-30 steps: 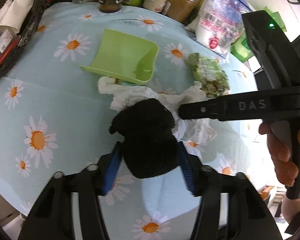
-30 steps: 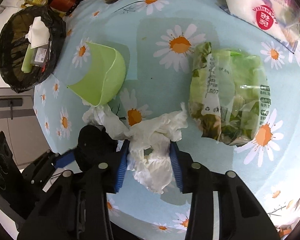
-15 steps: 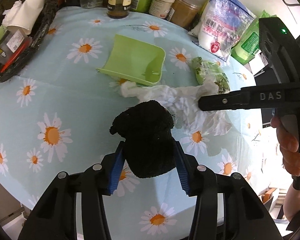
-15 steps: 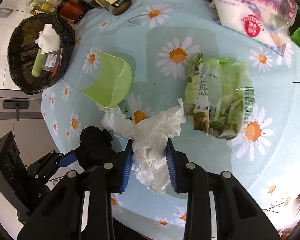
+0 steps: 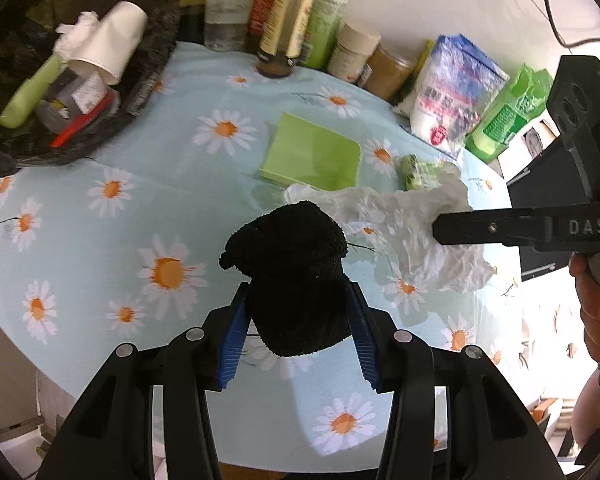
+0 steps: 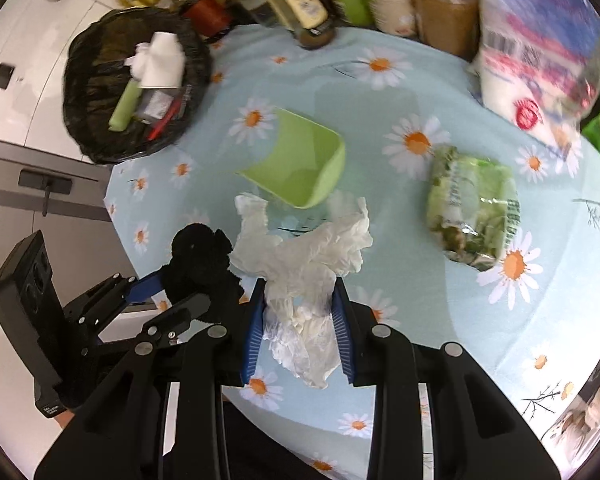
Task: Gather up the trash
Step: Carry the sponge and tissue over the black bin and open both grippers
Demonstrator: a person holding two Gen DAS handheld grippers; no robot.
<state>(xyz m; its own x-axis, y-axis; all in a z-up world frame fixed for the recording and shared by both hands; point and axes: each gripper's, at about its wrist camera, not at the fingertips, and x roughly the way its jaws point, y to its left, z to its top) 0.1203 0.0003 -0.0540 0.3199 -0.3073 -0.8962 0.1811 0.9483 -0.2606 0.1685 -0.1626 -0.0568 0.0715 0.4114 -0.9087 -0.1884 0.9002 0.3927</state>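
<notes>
My left gripper [image 5: 298, 300] is shut on a black fuzzy cloth wad [image 5: 292, 268], held above the daisy-print table. To its right, my right gripper [image 6: 299, 300] is shut on a crumpled white tissue [image 6: 308, 256], whose loose end hangs over the table in the left wrist view [image 5: 400, 220]. The left gripper with its black wad [image 6: 200, 260] shows at the lower left of the right wrist view. A bin lined with a black bag [image 5: 60, 60] [image 6: 136, 80] holds a paper cup, tissue and wrappers at the far left.
A light green scoop-shaped dish [image 6: 300, 168] [image 5: 312, 154] lies mid-table. A bagged green salad pack [image 6: 472, 208] lies to the right. Bottles and jars [image 5: 280, 20], a white sack [image 5: 456, 92] and a green pack [image 5: 508, 116] line the far edge. A hand [image 5: 596, 312] grips the right tool.
Both grippers have risen from the table with their loads. The tissue has lifted off the cloth, and the bin has come into fuller view.
</notes>
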